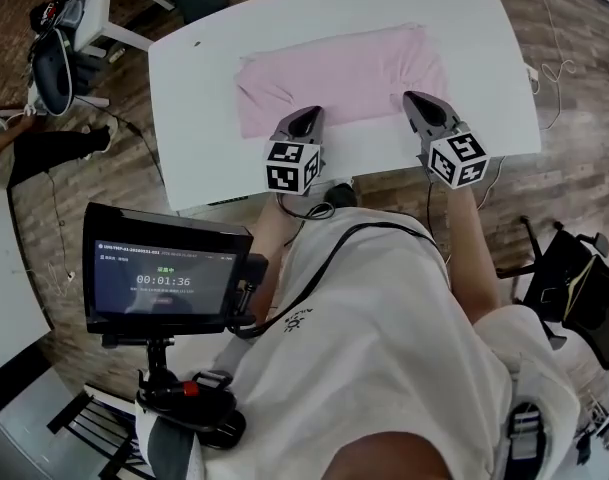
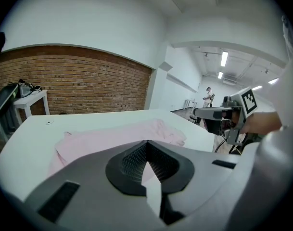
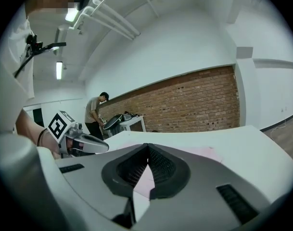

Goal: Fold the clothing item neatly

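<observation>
The fingers (image 2: 133, 161) of the left gripper (image 1: 304, 120) are meeting tip to tip, clenched on nothing. Those of the right gripper (image 1: 424, 104) are doing the same, and only cloth and tabletop are showing through the slits beneath the tips. Both grippers are hanging side by side at the near edge of the pink garment (image 1: 334, 73), well apart from each other and pointing away from the person and somewhat down. Neither is holding the cloth.

The garment is lying flat as a broad rectangle on the far half of the white table (image 1: 189, 118), creasing at its left and right ends. The rest of the tabletop is showing bare and smooth.

The table is standing on a wood-plank floor (image 1: 574, 183). A brick wall (image 2: 79, 83) is running along the far side of the room below white plaster. A small white side table (image 2: 33, 100) is standing in front of the wall and carrying dark bags. Another person (image 3: 94, 110) is standing beside that side table. Strip lights (image 2: 224, 58) are glowing on the white ceiling farther back. A screen (image 1: 166, 278) mounted in front of the wearer's chest is showing a running timer, and a black chair (image 1: 574, 293) is sitting on the floor to the right.
</observation>
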Action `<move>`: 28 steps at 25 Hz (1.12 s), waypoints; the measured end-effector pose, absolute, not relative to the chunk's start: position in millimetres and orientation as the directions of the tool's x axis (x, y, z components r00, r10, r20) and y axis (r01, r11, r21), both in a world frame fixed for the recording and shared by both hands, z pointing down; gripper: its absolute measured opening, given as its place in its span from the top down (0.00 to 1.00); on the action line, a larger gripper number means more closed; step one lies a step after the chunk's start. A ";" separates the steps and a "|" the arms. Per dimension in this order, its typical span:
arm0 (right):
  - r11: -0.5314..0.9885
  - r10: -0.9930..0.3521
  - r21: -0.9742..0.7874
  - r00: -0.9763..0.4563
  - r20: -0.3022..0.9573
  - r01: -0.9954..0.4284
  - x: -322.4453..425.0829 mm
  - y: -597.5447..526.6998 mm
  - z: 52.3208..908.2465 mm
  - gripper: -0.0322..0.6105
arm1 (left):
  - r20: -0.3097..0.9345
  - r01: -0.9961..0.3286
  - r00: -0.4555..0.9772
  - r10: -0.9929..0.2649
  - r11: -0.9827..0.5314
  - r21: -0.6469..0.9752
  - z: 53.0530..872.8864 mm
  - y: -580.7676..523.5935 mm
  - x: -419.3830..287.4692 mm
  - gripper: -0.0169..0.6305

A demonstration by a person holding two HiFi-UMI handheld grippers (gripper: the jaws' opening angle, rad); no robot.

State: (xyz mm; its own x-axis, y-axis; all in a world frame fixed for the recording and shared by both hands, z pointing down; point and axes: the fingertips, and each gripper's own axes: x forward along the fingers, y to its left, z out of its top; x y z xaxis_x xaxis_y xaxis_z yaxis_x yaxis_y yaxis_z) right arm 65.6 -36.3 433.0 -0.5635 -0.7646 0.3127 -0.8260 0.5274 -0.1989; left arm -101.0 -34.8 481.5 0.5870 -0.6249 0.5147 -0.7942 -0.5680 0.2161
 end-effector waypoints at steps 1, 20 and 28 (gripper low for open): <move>0.535 -0.765 -0.191 -0.568 0.303 -0.823 75.3 -20.7 428.4 0.95 | 0.507 -0.800 0.582 -0.636 -0.560 0.216 475.8 -19.4 -91.7 0.97; 0.648 -0.716 -0.130 -0.659 0.231 -0.750 153.6 182.3 384.9 0.95 | 0.416 -0.901 0.433 -0.800 -0.392 0.183 416.0 204.1 -28.5 0.97; 0.663 -0.712 -0.131 -0.675 0.196 -0.737 159.1 242.3 368.4 0.95 | 0.392 -0.913 0.406 -0.826 -0.386 0.133 387.9 252.2 -30.1 0.97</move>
State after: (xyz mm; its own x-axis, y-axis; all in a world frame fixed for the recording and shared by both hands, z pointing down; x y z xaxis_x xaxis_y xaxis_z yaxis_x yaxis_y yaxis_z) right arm 159.1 242.3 368.4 -0.6747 -0.7116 0.1959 -0.7372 0.6628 -0.1310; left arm -30.1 252.2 387.9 0.4057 -0.8256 0.3922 -0.9131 -0.3857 0.1327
